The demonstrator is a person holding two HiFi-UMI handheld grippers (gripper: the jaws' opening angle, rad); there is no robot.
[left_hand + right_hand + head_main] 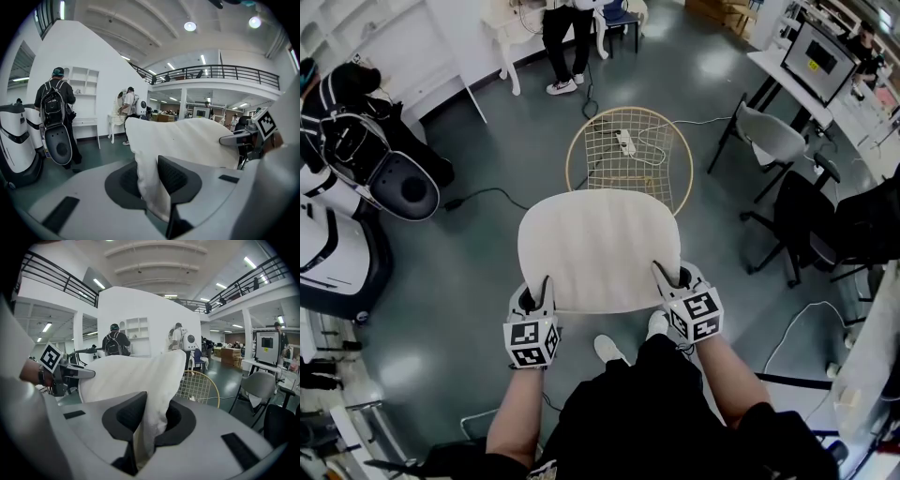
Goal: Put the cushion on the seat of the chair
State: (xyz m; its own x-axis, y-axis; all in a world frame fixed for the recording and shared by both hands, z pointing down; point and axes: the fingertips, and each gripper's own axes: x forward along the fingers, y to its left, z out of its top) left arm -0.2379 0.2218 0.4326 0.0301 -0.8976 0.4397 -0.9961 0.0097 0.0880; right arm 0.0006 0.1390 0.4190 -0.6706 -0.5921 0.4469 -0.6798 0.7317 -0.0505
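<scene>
In the head view, the left gripper and right gripper hold the cream cushion aloft by its near corners, its far edge seemingly overlapping the gold wire chair. In the left gripper view, the jaws pinch the cushion's edge. In the right gripper view, the jaws clamp the opposite edge, with the chair beyond.

Left gripper, right gripper: pale grey shells, black pads, black-and-white marker cubes. Black clothes, white shoes.
</scene>
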